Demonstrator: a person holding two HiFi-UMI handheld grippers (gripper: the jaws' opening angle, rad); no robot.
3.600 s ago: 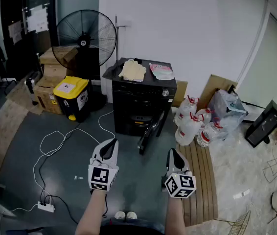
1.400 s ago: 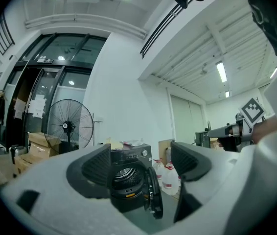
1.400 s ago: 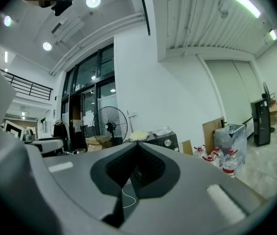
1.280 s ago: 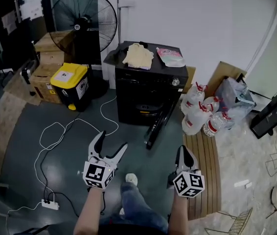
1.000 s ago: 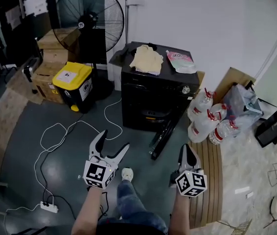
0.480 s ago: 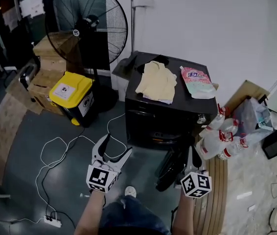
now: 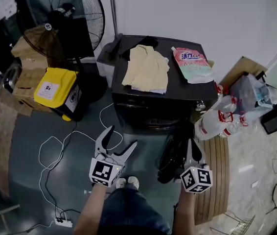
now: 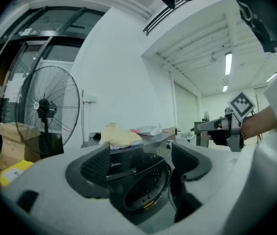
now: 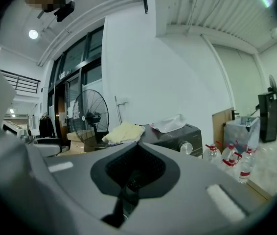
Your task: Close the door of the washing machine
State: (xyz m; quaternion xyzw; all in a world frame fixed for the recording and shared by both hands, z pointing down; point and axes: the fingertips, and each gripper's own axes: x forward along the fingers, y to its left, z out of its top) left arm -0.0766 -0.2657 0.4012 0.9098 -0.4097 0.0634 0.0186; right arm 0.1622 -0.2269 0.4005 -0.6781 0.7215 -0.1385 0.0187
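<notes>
The black front-loading washing machine stands against the white wall, with its round door swung open to the right of the drum opening. My left gripper is open, empty, and held in front of the machine's lower left; in its own view the drum shows between its jaws. Beside the door's outer edge is my right gripper, shut, with nothing seen in it. In the right gripper view the closed pads hide most of the machine front.
A yellow cloth and a pink pouch lie on the machine's top. A standing fan, cardboard boxes and a yellow bin are at the left. Water bottles and wooden slats are at the right. A white cable crosses the floor.
The person has walked up to the machine, so it and its open door are now close below. My left gripper went from shut to open; the right stayed shut.
</notes>
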